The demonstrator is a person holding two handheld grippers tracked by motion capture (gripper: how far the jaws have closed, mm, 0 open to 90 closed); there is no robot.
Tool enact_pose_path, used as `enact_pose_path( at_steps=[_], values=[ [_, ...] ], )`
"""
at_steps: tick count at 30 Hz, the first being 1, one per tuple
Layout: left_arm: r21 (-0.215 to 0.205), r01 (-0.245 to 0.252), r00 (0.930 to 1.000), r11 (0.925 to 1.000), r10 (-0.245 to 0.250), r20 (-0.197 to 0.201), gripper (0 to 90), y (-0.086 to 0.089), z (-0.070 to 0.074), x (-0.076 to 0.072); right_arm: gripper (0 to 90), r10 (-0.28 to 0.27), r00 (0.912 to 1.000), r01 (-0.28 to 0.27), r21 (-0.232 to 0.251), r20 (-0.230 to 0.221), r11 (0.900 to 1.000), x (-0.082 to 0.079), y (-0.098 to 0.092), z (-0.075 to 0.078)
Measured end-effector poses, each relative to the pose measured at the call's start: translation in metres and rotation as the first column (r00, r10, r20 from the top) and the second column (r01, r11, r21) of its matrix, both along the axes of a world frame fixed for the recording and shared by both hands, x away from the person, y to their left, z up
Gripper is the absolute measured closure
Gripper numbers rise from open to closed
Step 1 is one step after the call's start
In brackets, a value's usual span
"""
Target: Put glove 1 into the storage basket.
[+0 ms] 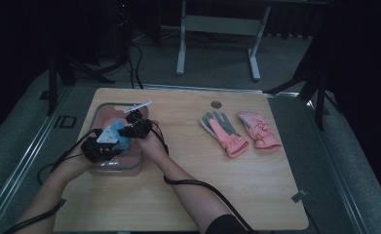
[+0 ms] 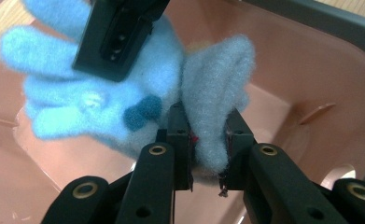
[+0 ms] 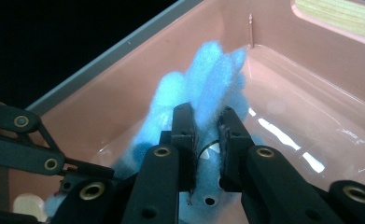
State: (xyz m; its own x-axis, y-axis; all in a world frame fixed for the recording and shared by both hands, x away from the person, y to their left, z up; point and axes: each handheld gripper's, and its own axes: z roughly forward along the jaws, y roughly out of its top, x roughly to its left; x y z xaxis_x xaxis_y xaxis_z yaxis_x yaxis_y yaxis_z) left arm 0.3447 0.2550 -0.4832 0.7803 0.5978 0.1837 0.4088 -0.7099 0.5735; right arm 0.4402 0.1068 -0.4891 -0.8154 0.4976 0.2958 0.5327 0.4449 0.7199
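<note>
A fluffy light-blue glove (image 1: 122, 142) hangs between my two grippers over a pink bin (image 1: 116, 168) at the table's left. In the left gripper view my left gripper (image 2: 207, 122) is shut on the glove's greyer cuff (image 2: 217, 79), and the glove's fingers (image 2: 73, 105) spread to the left under the other gripper's jaw. Seen along the right gripper's jaws, my right gripper (image 3: 203, 119) is shut on the blue glove (image 3: 208, 70) above the bin's floor (image 3: 301, 121). From above, the left gripper (image 1: 111, 141) and right gripper (image 1: 132, 127) sit close together inside the bin's outline.
Two pink and grey gloves (image 1: 225, 130) (image 1: 258, 129) lie flat on the wooden table (image 1: 188, 165) to the right. The bin has a grey rim (image 1: 99, 107). Cables trail from both grippers toward the near edge. A round hole (image 1: 216, 104) marks the table's far side.
</note>
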Motion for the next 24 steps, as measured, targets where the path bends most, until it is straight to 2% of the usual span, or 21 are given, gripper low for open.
enact_pose_path(
  at_steps=[1, 4, 8, 9, 11, 12, 14, 15, 16, 18, 20, 22, 24],
  values=[
    [0.024, 0.009, 0.9999, 0.9997, -0.009, -0.011, 78.2, -0.002, -0.001, 0.004, 78.8, -0.002, 0.9999, 0.002, -0.005, -0.012, 1.000, 0.002, 0.001, -0.001],
    [0.029, 0.016, 0.9992, 0.9994, -0.015, -0.038, 77.8, -0.004, -0.001, 0.010, 73.8, -0.010, 0.9992, 0.010, -0.009, -0.038, 1.000, 0.006, 0.003, -0.002],
    [0.083, 0.022, 0.9969, 0.9963, -0.016, -0.078, 77.4, -0.010, -0.005, 0.018, 55.9, -0.031, 0.9993, 0.030, -0.019, -0.022, 0.999, 0.007, 0.001, -0.003],
    [0.099, 0.023, 0.9967, 0.9948, -0.015, -0.080, 77.2, -0.011, -0.006, 0.020, 52.9, -0.042, 0.9988, 0.041, -0.007, -0.027, 0.999, 0.008, -0.001, -0.002],
    [0.101, 0.022, 0.9949, 0.9947, -0.012, -0.100, 76.6, -0.012, -0.008, 0.023, 47.8, -0.064, 0.9976, 0.064, 0.019, -0.025, 0.998, 0.008, -0.005, 0.001],
    [0.101, 0.025, 0.9932, 0.9946, -0.013, -0.115, 76.2, -0.012, -0.008, 0.024, 46.5, -0.075, 0.9969, 0.076, 0.034, -0.023, 0.997, 0.009, -0.009, 0.003],
    [0.109, 0.014, 0.9926, 0.9940, -0.001, -0.122, 75.5, -0.013, -0.009, 0.026, 45.6, -0.086, 0.9960, 0.087, 0.049, -0.025, 0.995, 0.010, -0.012, 0.005],
    [0.107, 0.012, 0.9917, 0.9942, 0.002, -0.128, 71.7, -0.013, -0.010, 0.026, 43.9, -0.092, 0.9950, 0.095, 0.082, -0.040, 0.992, 0.011, -0.018, 0.008],
    [0.105, 0.012, 0.9914, 0.9944, 0.002, -0.131, 67.0, -0.013, -0.010, 0.026, 41.5, -0.092, 0.9949, 0.096, 0.091, -0.041, 0.991, 0.012, -0.022, 0.010],
    [0.100, -0.024, 0.9922, 0.9946, 0.036, -0.120, 50.5, -0.011, -0.008, 0.027, 40.6, -0.089, 0.9953, 0.092, 0.105, -0.039, 0.990, 0.012, -0.026, 0.012],
    [0.071, -0.068, 0.9911, 0.9951, 0.076, -0.109, 38.3, -0.008, -0.006, 0.027, 38.8, -0.077, 0.9965, 0.081, 0.126, -0.034, 0.989, 0.012, -0.033, 0.015],
    [0.025, -0.114, 0.9883, 0.9932, 0.115, -0.100, 26.7, -0.005, -0.002, 0.026, 35.8, -0.055, 0.9982, 0.059, 0.150, -0.024, 0.987, 0.011, -0.037, 0.018],
    [-0.014, -0.114, 0.9906, 0.9934, 0.112, -0.078, 16.0, -0.001, 0.002, 0.023, 29.9, -0.039, 0.9990, 0.042, 0.150, -0.020, 0.988, 0.010, -0.042, 0.021]
  ],
)
